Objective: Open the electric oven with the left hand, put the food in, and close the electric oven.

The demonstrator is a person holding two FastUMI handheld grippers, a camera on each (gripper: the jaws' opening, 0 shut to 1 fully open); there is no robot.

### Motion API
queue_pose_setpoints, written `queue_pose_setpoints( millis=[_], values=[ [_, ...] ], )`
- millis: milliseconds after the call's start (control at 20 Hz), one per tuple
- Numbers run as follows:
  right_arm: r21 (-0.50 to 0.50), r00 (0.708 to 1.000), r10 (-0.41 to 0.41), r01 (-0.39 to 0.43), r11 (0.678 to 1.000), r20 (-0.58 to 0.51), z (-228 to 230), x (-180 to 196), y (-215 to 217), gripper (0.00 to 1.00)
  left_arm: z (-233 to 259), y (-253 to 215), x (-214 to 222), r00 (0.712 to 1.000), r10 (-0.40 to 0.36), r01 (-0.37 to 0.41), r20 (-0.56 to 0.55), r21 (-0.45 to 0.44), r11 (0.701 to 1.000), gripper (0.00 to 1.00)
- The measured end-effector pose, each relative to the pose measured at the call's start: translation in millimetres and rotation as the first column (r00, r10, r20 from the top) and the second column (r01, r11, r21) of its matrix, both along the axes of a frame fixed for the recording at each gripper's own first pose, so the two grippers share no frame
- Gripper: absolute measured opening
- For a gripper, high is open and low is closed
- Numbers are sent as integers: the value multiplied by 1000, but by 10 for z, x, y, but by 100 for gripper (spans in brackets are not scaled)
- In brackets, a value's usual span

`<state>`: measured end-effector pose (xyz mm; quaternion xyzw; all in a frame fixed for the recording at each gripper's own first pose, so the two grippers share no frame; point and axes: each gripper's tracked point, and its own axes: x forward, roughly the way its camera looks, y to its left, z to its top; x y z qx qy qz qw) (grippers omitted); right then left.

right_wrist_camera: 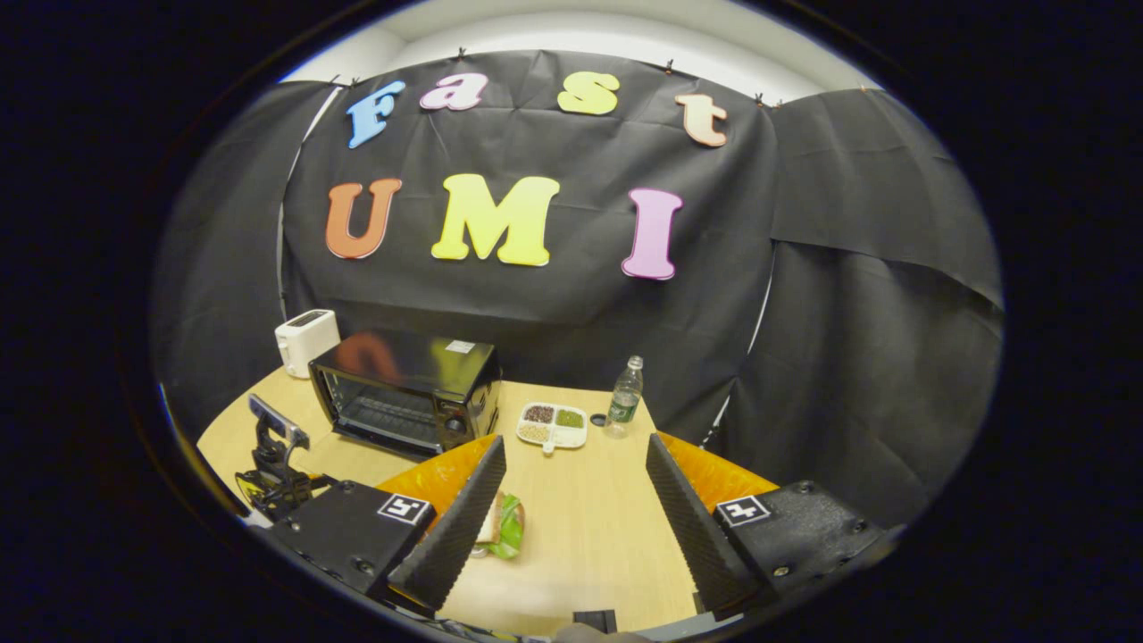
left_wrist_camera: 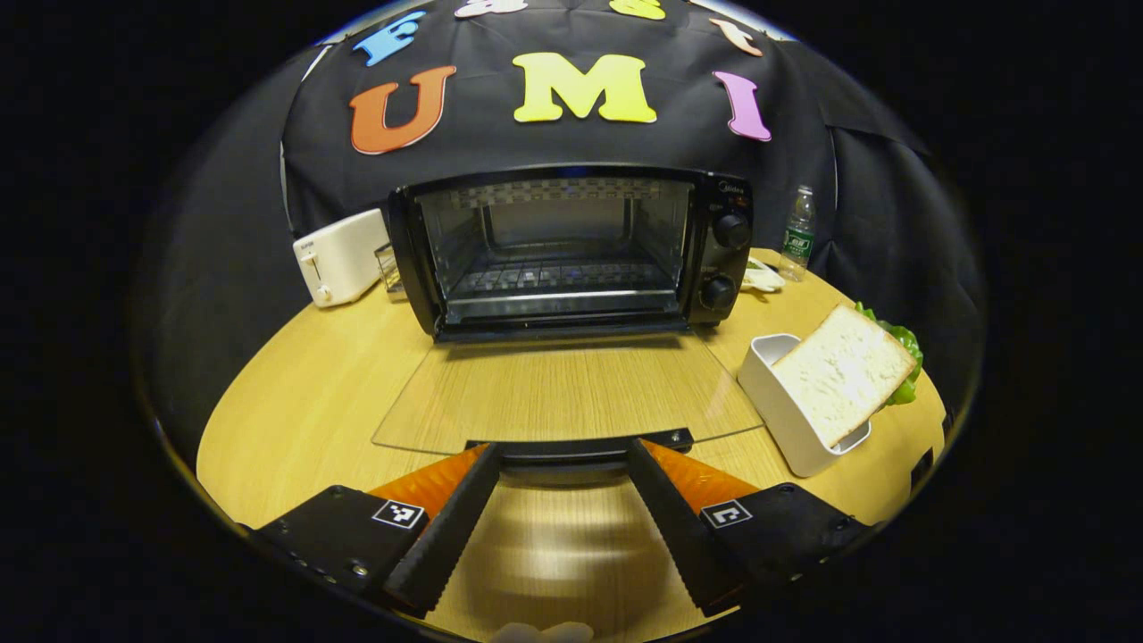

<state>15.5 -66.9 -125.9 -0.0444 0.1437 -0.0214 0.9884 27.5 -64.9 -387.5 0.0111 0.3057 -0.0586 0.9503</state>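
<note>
The oven (left_wrist_camera: 571, 250) stands at the far edge of the table (left_wrist_camera: 304, 393), with its glass door (left_wrist_camera: 563, 393) folded down flat toward the near edge and the wire rack inside exposed. The left gripper (left_wrist_camera: 564, 460) sits level with the door's front edge; its fingers are spread wide, one at each end of the door handle (left_wrist_camera: 580, 445), and do not press on it. A sandwich (left_wrist_camera: 844, 371) of white bread and green lettuce leans out of a white holder (left_wrist_camera: 786, 420) near the right edge of the table. A white toaster (left_wrist_camera: 339, 257) stands left of the oven, and a water bottle (left_wrist_camera: 797, 234) stands right of it. In the right gripper view, the right gripper (right_wrist_camera: 576, 464) hangs above the table with its fingers wide apart and holds nothing. A white dish (right_wrist_camera: 554, 425) of seeds lies between the oven and the bottle.
</note>
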Motion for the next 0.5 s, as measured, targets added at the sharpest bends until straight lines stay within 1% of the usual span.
queue_pose_setpoints(
  millis=[200, 350, 400, 500],
  values=[
    [6, 1000, 10, -10, 1000, 19, 31, 37, 17, 100, 697, 126, 42, 993, 20, -20, 118, 5, 1000, 96],
    [24, 1000, 20, -21, 1000, 24, -23, 55, 68, 100, 1334, 219, 64, 976, 49, -47, 212, -14, 999, 96],
    [30, 999, 23, -24, 999, 25, -42, 65, 86, 100, 1557, 230, 74, 967, 56, -51, 247, -27, 998, 96],
    [40, 999, 34, -34, 999, 21, -136, 85, 143, 100, 1967, 286, 64, 949, 61, -56, 309, -22, 998, 96]
  ],
)
